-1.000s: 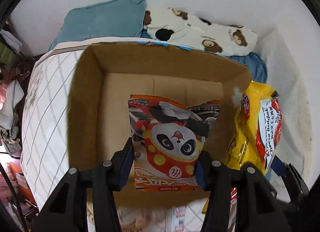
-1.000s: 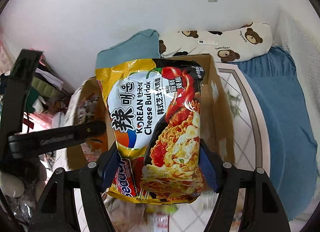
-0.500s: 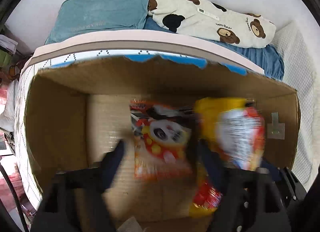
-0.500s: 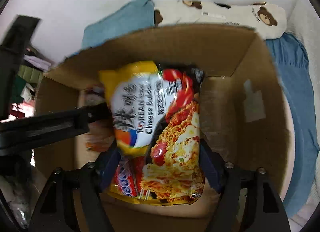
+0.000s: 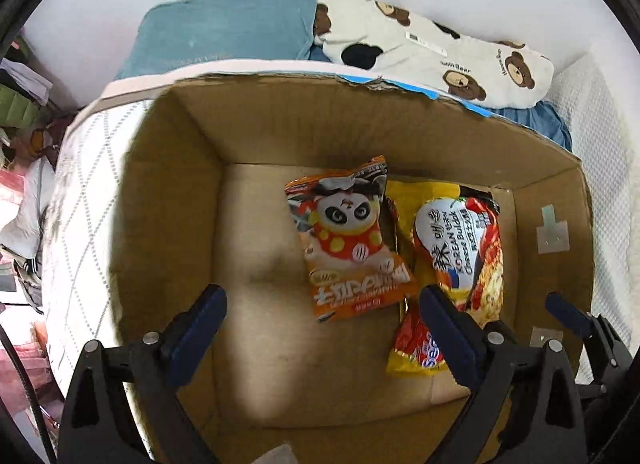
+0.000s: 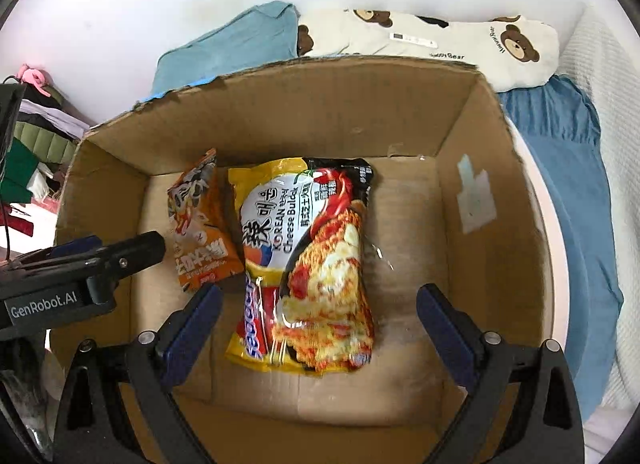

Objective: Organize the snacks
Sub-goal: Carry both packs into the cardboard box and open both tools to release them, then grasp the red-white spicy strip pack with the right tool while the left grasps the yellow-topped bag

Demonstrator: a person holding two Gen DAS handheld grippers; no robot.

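Both your tools have just spread wide: left tool [image 5: 320,324], right tool [image 6: 316,320]. The panda snack bag [image 5: 350,240] and Buldak noodle pack [image 6: 308,264] now lie released in the cardboard box [image 6: 320,112].

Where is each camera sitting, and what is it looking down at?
Left wrist view: sits on the left gripper, looking steeply down into the cardboard box at the panda snack bag; its own open jaws show.
Right wrist view: sits on the right gripper, looking down at the Korean Cheese Buldak noodle pack; its open jaws and the left gripper show.
Shared: box, both packets, the bear-print pillow.
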